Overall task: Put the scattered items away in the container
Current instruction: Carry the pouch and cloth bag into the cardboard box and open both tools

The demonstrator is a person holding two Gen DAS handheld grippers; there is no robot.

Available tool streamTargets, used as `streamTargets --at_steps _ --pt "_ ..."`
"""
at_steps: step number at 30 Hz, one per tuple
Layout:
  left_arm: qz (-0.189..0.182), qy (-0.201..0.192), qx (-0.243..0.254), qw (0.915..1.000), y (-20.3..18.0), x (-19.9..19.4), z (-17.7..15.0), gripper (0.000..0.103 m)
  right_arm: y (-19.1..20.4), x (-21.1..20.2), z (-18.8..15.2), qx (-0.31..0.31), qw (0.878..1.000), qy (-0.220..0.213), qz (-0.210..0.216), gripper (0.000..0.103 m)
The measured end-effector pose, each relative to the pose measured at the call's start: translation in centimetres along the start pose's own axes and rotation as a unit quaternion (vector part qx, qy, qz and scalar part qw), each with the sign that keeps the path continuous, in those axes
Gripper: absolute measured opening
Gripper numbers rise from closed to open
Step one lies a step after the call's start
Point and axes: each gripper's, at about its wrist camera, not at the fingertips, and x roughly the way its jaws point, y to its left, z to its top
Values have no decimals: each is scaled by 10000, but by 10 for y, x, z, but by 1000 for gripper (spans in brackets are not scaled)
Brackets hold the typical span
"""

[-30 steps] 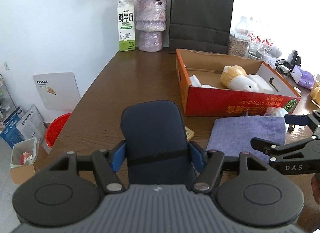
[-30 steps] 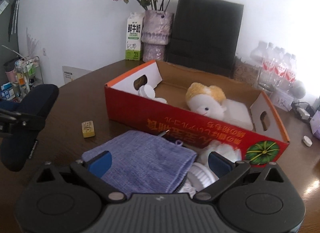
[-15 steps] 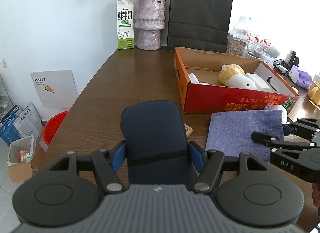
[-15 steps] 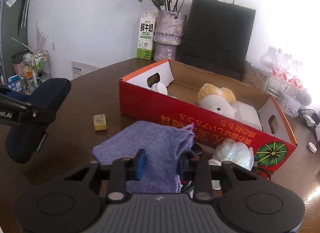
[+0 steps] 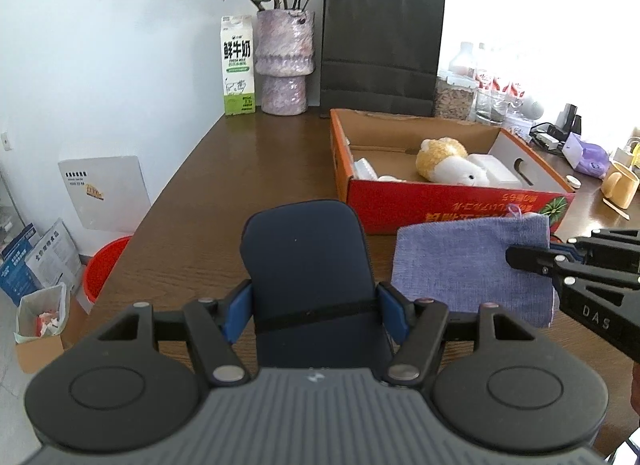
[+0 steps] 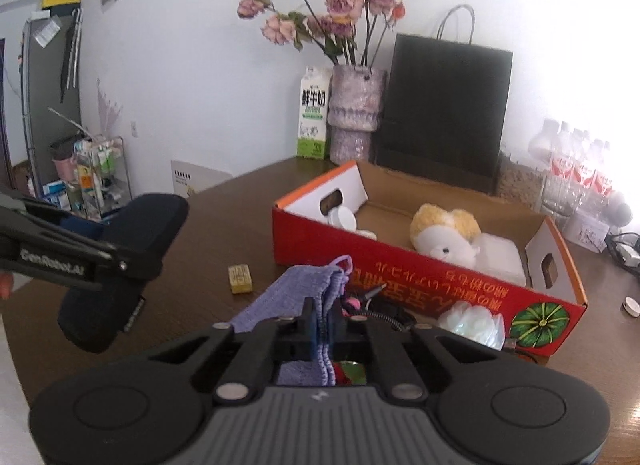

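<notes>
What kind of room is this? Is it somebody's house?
Probably a home or a small office, not a factory. A vase of dried flowers and a milk carton stand on a brown wooden table, and water bottles line the bright side.

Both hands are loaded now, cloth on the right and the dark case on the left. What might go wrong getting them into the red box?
1. The right gripper pinches only an edge of the purple cloth, so the hanging part may snag the cable under it, or the red box wall.
2. The dark case in the left gripper sticks out well beyond the fingers and might tip.
3. The plush toy fills the middle of the box, leaving less room.
</notes>
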Motion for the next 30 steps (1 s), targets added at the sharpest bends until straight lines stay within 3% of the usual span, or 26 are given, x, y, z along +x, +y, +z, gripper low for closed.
streamTargets --at_steps 9,17,23,30 --pt "-81 -295 161 9994 -22 -15 23 67 -13 -28 30 -33 9987 -501 -128 4" --pt "-175 -643 362 9971 -56 -14 67 67 -48 -37 70 87 9957 -867 -327 4" --pt "-170 -717 418 9964 -85 15 107 67 -89 -12 92 423 9949 -801 -437 4" --pt "-213 -415 407 9981 -110 82 139 67 -138 54 97 744 9953 -375 -503 4"
